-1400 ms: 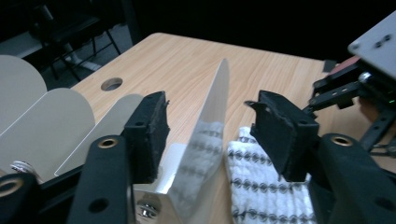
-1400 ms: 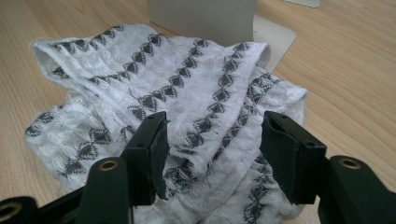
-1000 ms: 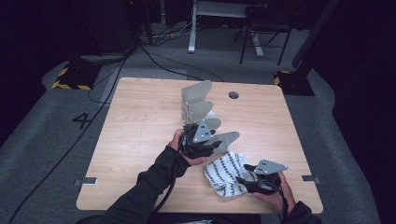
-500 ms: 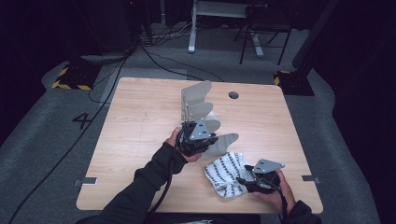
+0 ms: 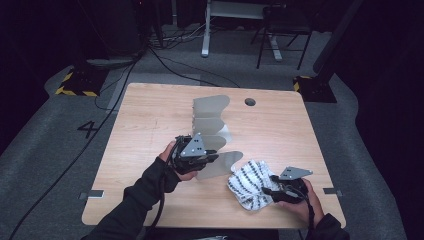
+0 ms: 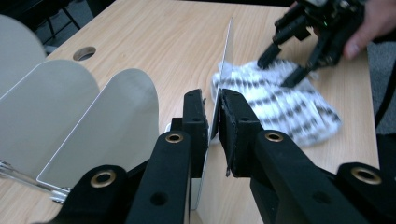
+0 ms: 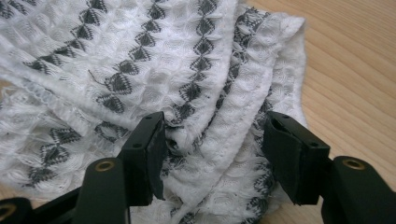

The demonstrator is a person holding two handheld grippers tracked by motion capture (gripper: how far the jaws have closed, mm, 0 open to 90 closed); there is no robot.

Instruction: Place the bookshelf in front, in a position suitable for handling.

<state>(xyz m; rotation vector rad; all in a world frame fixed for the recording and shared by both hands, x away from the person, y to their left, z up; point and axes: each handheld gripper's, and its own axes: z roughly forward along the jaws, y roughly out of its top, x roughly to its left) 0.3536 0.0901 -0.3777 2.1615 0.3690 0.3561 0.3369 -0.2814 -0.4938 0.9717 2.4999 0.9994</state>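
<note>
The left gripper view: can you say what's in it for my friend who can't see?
The left gripper has its two black jaws shut on the thin edge of a grey metal divider plate over a light wooden table. Beyond lies a crumpled white cloth with black pattern, with the right gripper at it.

Numeral "4" on grey floor [image 5: 88, 129].

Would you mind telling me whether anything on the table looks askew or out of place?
The white patterned cloth lies crumpled in folds near the table's front edge, not flat. The right gripper straddles a fold, jaws open. The left gripper clamps the end plate of the metal divider rack; nothing looks damaged.
</note>
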